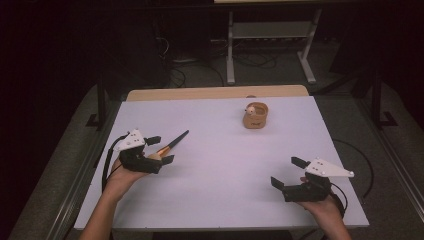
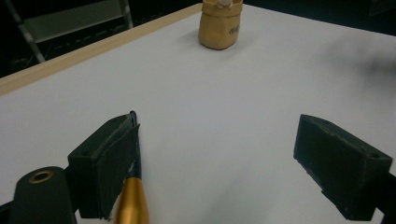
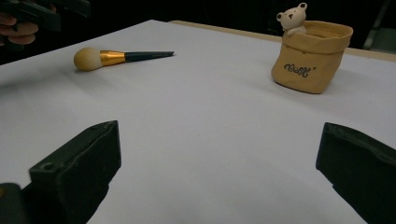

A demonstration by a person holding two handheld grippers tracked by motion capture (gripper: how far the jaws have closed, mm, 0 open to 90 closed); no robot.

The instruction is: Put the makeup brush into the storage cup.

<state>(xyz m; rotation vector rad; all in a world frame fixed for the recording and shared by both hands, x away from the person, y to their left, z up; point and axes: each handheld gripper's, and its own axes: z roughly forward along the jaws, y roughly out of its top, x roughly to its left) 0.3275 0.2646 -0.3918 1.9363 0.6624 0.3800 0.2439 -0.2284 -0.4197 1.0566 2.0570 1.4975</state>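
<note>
A makeup brush (image 1: 173, 143) with a round tan head, gold ferrule and dark handle lies flat on the white table (image 1: 220, 165) at the left. My left gripper (image 1: 161, 150) hovers over its head end, open. In the left gripper view the brush (image 2: 132, 200) runs along the inner face of the left jaw, and the left gripper (image 2: 219, 149) holds nothing. My right gripper (image 1: 289, 172) stands open near the front right, empty; the right gripper (image 3: 219, 154) looks toward the brush (image 3: 116, 57). A tan pouch (image 1: 255, 117) with a small bear inside stands at the back.
The tan pouch (image 3: 310, 58) stands upright far right of the brush, with wide bare table between them. A wooden strip (image 1: 215, 93) edges the table's far side. Behind it are a metal frame (image 1: 272, 37) and cables on a dark floor.
</note>
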